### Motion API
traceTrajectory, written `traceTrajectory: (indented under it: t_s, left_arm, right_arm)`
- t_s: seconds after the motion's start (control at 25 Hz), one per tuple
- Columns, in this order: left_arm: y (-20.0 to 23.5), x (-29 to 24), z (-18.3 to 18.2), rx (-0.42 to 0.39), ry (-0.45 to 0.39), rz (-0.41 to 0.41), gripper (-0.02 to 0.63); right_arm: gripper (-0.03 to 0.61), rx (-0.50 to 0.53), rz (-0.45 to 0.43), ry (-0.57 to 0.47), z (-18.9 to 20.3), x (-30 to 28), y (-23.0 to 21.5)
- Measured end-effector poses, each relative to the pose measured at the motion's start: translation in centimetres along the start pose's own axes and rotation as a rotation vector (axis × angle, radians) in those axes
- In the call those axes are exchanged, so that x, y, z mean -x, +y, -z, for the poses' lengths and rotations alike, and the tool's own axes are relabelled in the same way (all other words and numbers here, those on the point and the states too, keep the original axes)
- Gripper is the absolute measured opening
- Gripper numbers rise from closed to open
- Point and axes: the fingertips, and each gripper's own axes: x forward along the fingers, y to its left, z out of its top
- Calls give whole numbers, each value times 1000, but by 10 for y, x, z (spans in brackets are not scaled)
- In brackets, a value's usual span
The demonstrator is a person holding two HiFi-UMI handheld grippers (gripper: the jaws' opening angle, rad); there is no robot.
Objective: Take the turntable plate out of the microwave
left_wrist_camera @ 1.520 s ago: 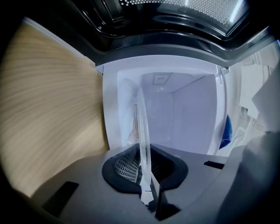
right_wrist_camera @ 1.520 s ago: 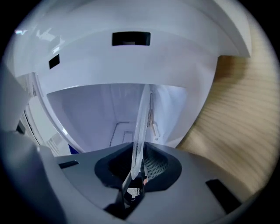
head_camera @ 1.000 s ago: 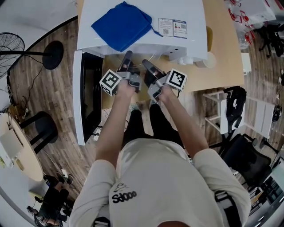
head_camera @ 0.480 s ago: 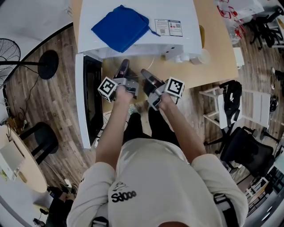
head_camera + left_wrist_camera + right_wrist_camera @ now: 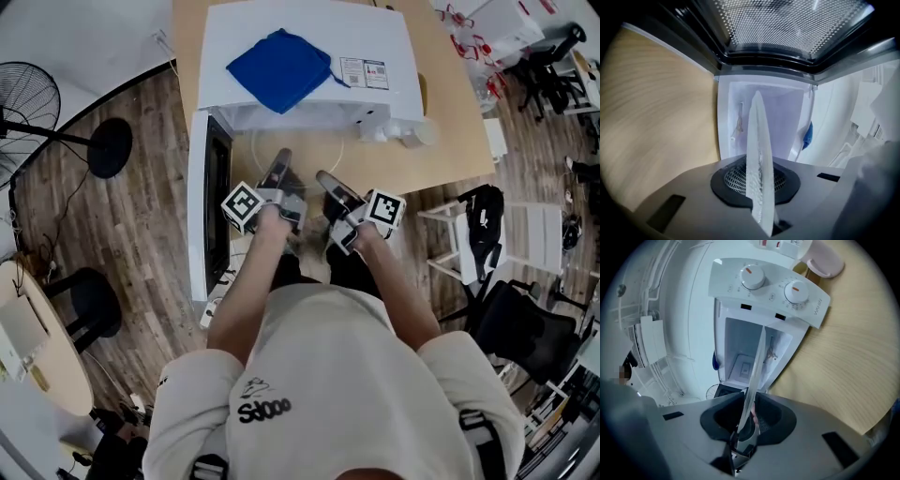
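Glass turntable plate [image 5: 758, 154] is pinched at its rim by the right tool [image 5: 327, 179] and the left tool [image 5: 279, 162], whose jaws have just been closing

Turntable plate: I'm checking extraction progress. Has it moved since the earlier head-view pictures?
Yes. The turntable plate has slid farther out of the microwave, toward the person.

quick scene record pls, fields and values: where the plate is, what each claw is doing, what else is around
plate: clear glass turntable plate, held edge-on in front of the open cavity
microwave: white microwave on the wooden table, door swung open
left: left claw clamped on the plate's rim; its jaws have just been closing
right: right claw clamped on the plate's rim
on top of microwave: blue cloth
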Motion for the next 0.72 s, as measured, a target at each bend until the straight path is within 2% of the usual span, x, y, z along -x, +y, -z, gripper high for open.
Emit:
traceTrajectory:
  t_s: [0.16, 0.28, 0.4, 0.52, 0.64, 0.72]
  left_arm:
    - [-16, 25, 20, -4, 35, 24, 35]
    - [-36, 38, 36, -28, 56, 46, 35]
    - [-58, 46, 46, -70, 52, 72, 34]
    - [-82, 50, 56, -72, 36, 106, 35]
    - [-88, 55, 63, -73, 43, 66, 28]
    - [-95, 59, 70, -85, 44, 81, 28]
  right_arm:
    - [48, 17, -23, 8, -13, 15, 15]
    - [43, 72, -56, 73, -10, 23, 33]
    - [43, 95, -91, 95, -10, 33, 53]
    - [43, 107, -119, 88, -16, 42, 76]
    - [48, 121, -132, 109, -17, 47, 92]
    - [48, 114, -133, 123, -15, 53, 94]
